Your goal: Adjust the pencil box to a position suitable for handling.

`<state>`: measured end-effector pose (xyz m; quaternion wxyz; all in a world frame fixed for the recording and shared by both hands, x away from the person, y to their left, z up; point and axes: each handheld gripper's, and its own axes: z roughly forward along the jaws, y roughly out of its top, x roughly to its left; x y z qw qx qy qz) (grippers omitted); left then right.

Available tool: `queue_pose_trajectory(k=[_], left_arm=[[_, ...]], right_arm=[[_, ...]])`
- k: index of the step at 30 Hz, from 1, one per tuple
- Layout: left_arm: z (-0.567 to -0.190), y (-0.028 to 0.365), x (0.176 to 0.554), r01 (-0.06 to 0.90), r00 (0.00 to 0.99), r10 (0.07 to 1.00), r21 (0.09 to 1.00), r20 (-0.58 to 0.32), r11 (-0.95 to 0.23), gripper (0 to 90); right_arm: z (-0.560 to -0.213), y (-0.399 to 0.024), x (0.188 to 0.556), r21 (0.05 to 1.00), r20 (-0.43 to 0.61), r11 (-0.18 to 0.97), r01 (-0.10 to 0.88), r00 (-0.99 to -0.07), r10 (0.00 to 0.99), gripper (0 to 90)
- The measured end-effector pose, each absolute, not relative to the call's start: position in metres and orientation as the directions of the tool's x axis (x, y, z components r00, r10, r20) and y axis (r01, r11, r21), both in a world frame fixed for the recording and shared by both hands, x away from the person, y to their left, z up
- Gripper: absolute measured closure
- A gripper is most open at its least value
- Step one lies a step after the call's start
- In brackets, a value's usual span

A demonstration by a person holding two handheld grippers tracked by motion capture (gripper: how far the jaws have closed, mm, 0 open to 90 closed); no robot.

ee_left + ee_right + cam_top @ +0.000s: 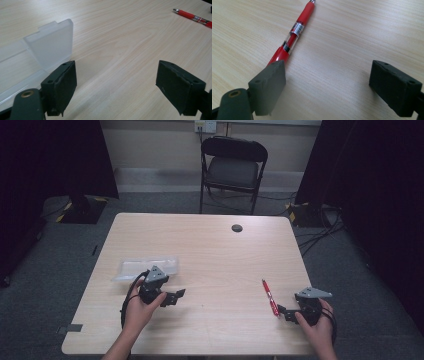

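Because it is a slim, light, stiff plastic stick with a slick barrel, the red pen (270,297) looks best pinched mid-barrel. It lies flat on the table's (215,245) right side, long axis running away from the person, metal tip at the far end. The right gripper (286,312) gapes wide at its near end; the left gripper (176,296), equally wide, sits by the clear plastic case (145,266).

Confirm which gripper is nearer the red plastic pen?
Right. The right gripper sits open beside the red plastic pen; the left gripper, also open, is across the table by the clear plastic case.
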<state>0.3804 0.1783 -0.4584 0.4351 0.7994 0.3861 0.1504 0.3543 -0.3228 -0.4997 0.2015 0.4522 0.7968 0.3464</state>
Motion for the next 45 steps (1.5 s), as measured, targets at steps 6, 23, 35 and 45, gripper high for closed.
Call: queue_pose_trajectory(k=[6,23,35,45], left_arm=[[-0.458,0.185,0.378,0.495,0.645,0.757,0.812,-0.104,-0.310,18.7],[-0.457,0.192,0.368,0.500,0.654,0.748,0.806,-0.112,-0.317,17.4],[-0.433,0.192,0.371,0.463,0.663,0.737,0.845,-0.130,-0.267,17.4],[-0.424,0.205,0.385,0.490,0.606,0.785,0.837,-0.127,-0.242,18.6]], right_arm=[[-0.500,-0.323,0.354,0.734,-0.008,0.351,0.581,-0.510,0.860,13.2],[-0.500,-0.323,0.354,0.734,-0.007,0.350,0.582,-0.509,0.861,13.2],[-0.500,-0.323,0.354,0.734,-0.007,0.350,0.582,-0.509,0.861,13.2],[-0.500,-0.323,0.354,0.734,-0.007,0.350,0.582,-0.509,0.861,13.2]])
